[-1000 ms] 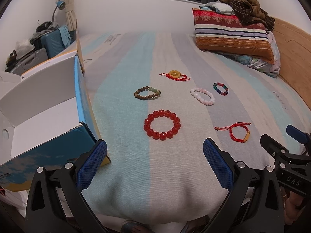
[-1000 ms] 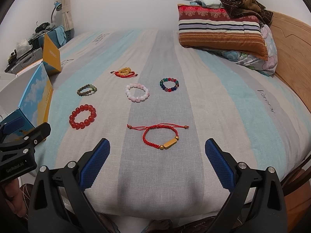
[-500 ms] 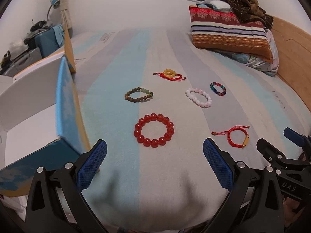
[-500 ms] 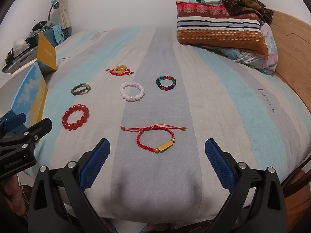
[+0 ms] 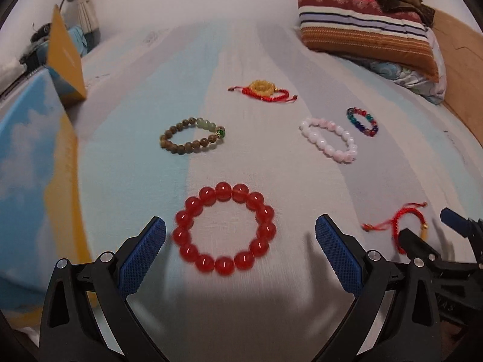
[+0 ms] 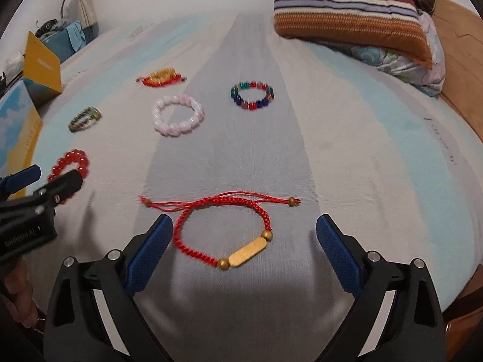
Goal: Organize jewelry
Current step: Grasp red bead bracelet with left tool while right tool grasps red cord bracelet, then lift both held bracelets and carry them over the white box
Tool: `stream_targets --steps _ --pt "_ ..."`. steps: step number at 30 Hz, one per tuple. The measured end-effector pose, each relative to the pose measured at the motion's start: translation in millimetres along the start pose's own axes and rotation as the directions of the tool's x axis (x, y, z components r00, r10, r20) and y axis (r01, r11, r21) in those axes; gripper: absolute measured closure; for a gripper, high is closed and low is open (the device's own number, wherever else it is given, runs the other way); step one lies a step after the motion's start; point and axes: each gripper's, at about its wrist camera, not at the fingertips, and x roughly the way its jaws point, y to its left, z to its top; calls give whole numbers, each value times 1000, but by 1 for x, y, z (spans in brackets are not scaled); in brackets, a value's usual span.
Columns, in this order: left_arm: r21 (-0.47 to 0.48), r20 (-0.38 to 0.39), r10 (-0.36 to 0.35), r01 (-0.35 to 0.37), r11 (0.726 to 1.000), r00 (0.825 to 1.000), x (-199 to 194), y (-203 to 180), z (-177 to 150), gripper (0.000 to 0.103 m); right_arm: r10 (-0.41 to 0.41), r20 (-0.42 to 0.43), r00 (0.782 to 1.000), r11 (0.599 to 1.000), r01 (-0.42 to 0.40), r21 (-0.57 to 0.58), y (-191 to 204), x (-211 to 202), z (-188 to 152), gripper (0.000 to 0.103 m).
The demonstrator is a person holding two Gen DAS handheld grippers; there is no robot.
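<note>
Several bracelets lie on a striped bedspread. My left gripper (image 5: 240, 246) is open, and the big red bead bracelet (image 5: 224, 229) lies just ahead, between its blue pads. My right gripper (image 6: 244, 244) is open too, straddling a red cord bracelet with a gold bar (image 6: 225, 230). Farther off lie a brown and green bead bracelet (image 5: 192, 135), a pink bead bracelet (image 6: 178, 115), a multicoloured bead bracelet (image 6: 253, 95) and a red cord bracelet with a yellow charm (image 5: 263, 90). Nothing is held.
A blue and yellow cardboard box (image 5: 33, 163) with an open flap stands at the bed's left edge. Striped pillows (image 6: 347, 3) and a brown blanket lie at the far right by a wooden headboard (image 6: 462, 45). Cluttered shelves stand at the far left.
Both grippers have moved forward and down toward the bed. The red bead bracelet and the gold-bar cord bracelet now lie between their open fingers. No bracelet has moved.
</note>
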Motion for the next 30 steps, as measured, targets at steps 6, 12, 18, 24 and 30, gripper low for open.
stream_targets --steps 6,12,18,24,30 --pt "-29 -17 -16 15 999 1000 25 3 1 8 28 -14 1000 999 -28 16 0 15 -1 13" --pt "-51 -27 -10 9 999 1000 21 9 -1 37 40 -8 999 999 -40 2 6 12 -2 32" --pt "-52 -54 -31 28 998 998 14 10 -1 69 50 -17 999 999 -51 -10 10 7 -1 62" --pt "-53 -69 -54 50 997 996 6 10 -2 76 70 -25 997 998 -70 9 6 3 1 92" --pt "-42 -66 -66 63 997 996 -7 7 -5 76 90 -25 996 996 -89 20 3 -10 0 95"
